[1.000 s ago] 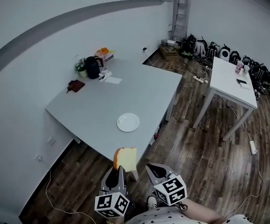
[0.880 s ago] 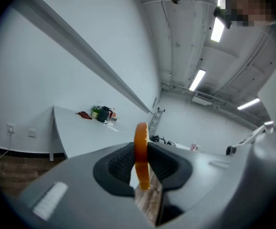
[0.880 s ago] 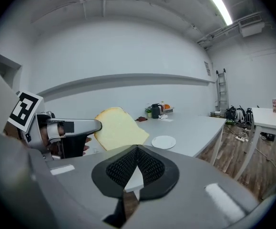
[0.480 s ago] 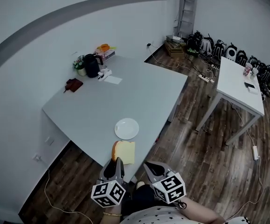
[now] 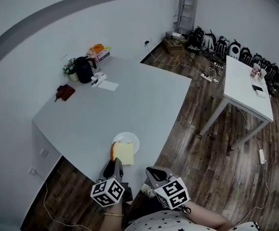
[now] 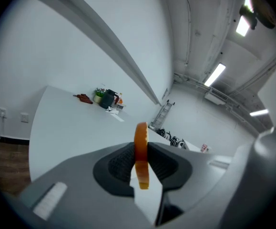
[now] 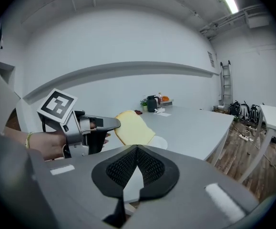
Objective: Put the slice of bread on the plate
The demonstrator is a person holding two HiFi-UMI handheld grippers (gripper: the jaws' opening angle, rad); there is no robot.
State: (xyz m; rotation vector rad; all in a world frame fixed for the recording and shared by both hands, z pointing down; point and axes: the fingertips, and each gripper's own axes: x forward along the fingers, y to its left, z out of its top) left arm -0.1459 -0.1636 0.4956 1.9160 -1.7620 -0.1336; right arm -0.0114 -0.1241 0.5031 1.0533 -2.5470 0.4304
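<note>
In the head view, a pale slice of bread (image 5: pixel 122 153) with a brown crust stands on edge in my left gripper (image 5: pixel 115 162), which is shut on it. The slice hangs over the near rim of the white plate (image 5: pixel 130 139), close to the grey table's front edge. In the left gripper view the bread (image 6: pixel 141 149) shows edge-on, pinched between the two black pads. My right gripper (image 5: pixel 152 172) hovers just right of the left one, off the table's edge, shut with nothing in it. The right gripper view shows the bread (image 7: pixel 133 127) above the plate (image 7: pixel 161 142).
A black kettle (image 5: pixel 84 70), a small plant pot, papers (image 5: pixel 109 85) and a brown object (image 5: pixel 64 91) sit at the grey table's (image 5: pixel 144 100) far left corner. A white table (image 5: pixel 247 88) stands at the right. Bags (image 5: pixel 226 44) and a ladder (image 5: pixel 187 4) line the far wall.
Both grippers have moved forward toward the table. The bread, earlier held off the table's front edge, now hangs over the near rim of the plate.
</note>
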